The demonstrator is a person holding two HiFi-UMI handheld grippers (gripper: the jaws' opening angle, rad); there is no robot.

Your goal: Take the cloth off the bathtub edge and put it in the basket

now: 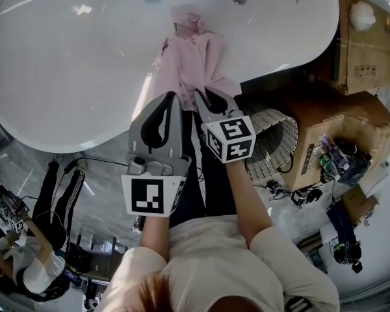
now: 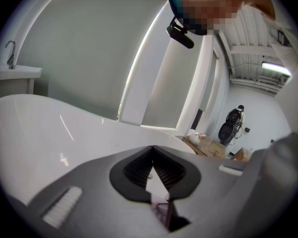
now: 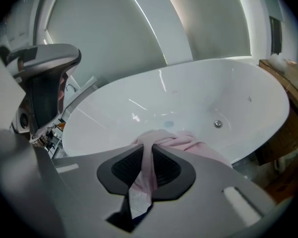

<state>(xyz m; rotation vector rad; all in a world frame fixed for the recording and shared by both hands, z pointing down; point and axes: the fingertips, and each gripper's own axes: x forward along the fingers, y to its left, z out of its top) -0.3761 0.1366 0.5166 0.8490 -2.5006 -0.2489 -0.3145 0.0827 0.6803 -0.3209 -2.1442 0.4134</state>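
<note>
While draped over the rim of the glossy white oval bathtub (image 1: 65, 77), the pale pink cloth (image 1: 192, 60) is clamped by the right gripper (image 3: 148, 151). The left gripper (image 2: 153, 150) is seen closed on nothing beside it.

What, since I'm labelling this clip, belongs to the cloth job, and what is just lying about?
Job in hand:
cloth, draped over the tub's edge
bathtub
basket
right tongs, shut on the cloth

Lying about:
cardboard boxes
gadgets beside the boxes
</note>
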